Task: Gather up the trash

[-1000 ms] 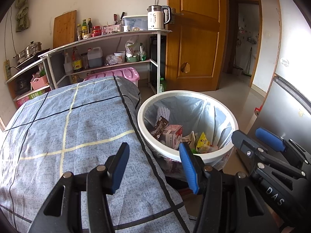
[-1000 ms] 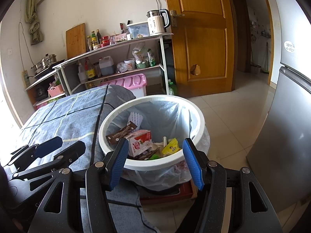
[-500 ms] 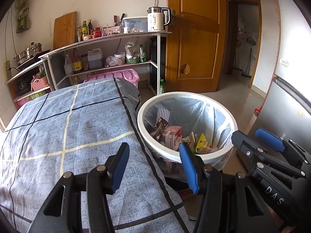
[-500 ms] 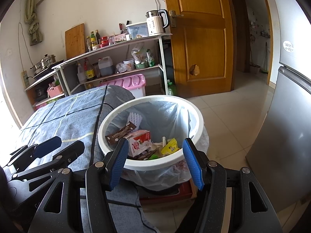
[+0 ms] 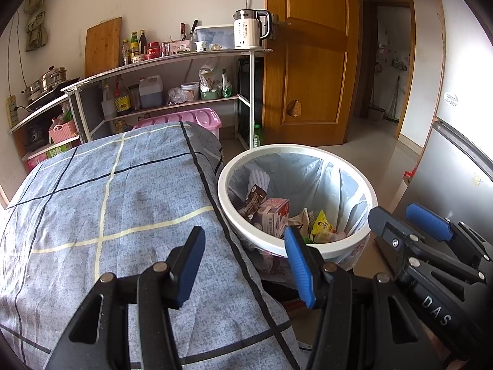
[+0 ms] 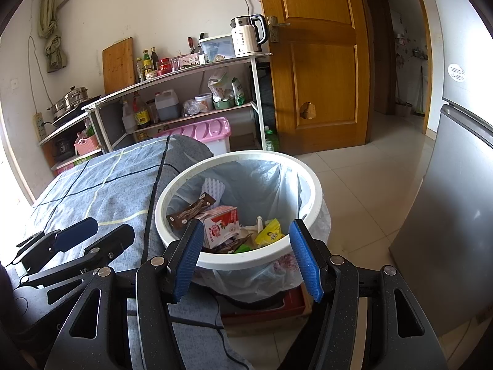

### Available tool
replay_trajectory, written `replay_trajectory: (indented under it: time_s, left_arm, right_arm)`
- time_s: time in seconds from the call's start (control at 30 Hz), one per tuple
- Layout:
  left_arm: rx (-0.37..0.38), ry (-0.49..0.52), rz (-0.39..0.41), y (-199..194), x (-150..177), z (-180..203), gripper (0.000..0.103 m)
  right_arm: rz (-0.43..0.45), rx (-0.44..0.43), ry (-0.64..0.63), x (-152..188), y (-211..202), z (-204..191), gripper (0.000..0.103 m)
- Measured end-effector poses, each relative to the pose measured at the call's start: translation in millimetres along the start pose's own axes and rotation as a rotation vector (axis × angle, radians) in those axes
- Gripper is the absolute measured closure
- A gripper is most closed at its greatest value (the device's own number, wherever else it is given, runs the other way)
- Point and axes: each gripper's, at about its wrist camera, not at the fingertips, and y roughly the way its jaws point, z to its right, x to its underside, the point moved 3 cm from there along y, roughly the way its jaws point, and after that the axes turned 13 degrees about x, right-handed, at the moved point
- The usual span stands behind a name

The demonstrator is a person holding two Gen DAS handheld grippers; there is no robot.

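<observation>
A white trash bin with a clear liner stands beside the table; it also shows in the right wrist view. Inside lie a red-and-white carton, a brown wrapper, a yellow packet and a white ridged piece. My left gripper is open and empty, over the table's right edge next to the bin. My right gripper is open and empty, just in front of the bin's near rim. Each gripper shows in the other's view.
A table under a blue checked cloth fills the left. Behind it stand metal shelves with bottles and a kettle, and a pink bin. A wooden door is beyond, a grey fridge on the right, tiled floor between.
</observation>
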Motion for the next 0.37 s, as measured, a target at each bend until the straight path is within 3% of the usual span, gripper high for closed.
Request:
replay_trajectory:
  time_s: [0.37]
  left_arm:
    - [0.002, 0.002, -0.004, 2.3, 1.3, 1.1, 0.047]
  right_arm:
    - [0.0, 0.0, 0.0, 0.7, -0.4, 0.3, 0.044]
